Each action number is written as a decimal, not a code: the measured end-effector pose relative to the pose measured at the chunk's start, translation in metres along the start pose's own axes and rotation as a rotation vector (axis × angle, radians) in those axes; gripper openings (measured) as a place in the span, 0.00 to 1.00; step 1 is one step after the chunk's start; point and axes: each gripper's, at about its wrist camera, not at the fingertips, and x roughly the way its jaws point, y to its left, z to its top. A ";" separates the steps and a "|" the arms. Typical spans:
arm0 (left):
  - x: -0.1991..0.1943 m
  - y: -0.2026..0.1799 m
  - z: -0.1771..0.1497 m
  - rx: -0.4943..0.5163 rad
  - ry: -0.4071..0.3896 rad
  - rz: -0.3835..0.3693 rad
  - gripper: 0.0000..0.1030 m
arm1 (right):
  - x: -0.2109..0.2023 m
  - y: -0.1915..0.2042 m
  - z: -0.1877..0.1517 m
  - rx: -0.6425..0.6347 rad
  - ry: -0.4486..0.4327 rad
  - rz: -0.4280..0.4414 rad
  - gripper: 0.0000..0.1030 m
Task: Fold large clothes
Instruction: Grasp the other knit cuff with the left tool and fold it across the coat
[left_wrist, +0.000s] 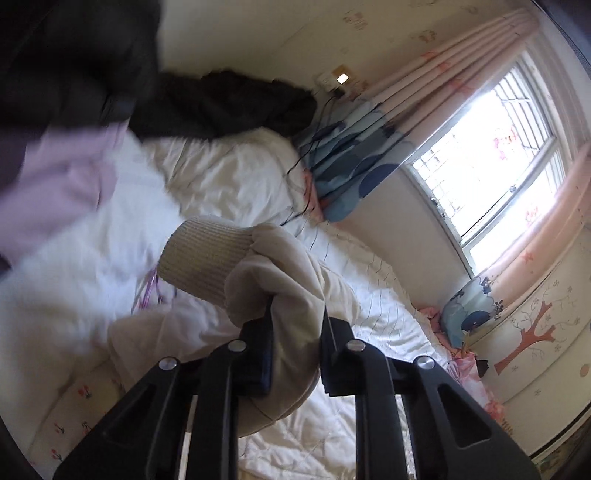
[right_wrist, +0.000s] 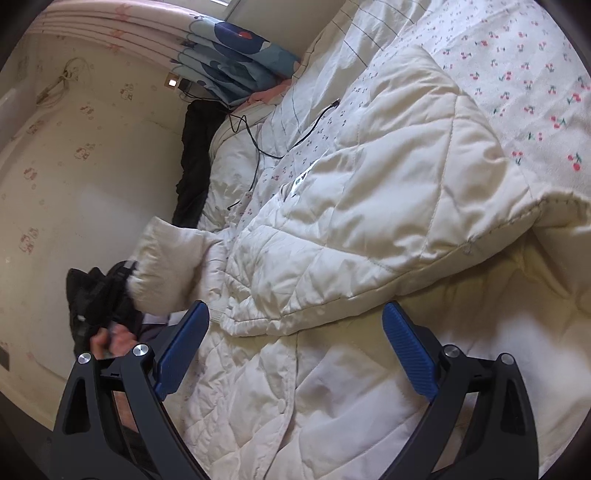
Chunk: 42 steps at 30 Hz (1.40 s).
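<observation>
Cream quilted jacket (right_wrist: 369, 206) on the bed (right_wrist: 535, 92): my left gripper (left_wrist: 297, 314) clamps its sleeve (left_wrist: 266, 266); my right gripper (right_wrist: 295, 347) gapes wide.

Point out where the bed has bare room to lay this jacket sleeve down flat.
Freest: the cherry-print sheet beyond the cream quilted jacket's hem, and the quilt between the jacket's ribbed cuff and the dark garment. Crowded: the black cable near the blue-patterned curtain, and the jacket under the right gripper.
</observation>
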 end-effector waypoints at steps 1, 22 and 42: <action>-0.005 -0.010 0.005 0.027 -0.027 0.006 0.19 | 0.000 0.002 0.001 -0.014 -0.004 -0.017 0.89; 0.159 -0.181 -0.241 0.568 0.453 -0.048 0.20 | -0.063 -0.056 0.057 0.261 -0.170 0.276 0.92; 0.076 -0.177 -0.215 0.700 0.326 -0.103 0.87 | -0.055 -0.029 0.052 0.140 -0.133 0.158 0.92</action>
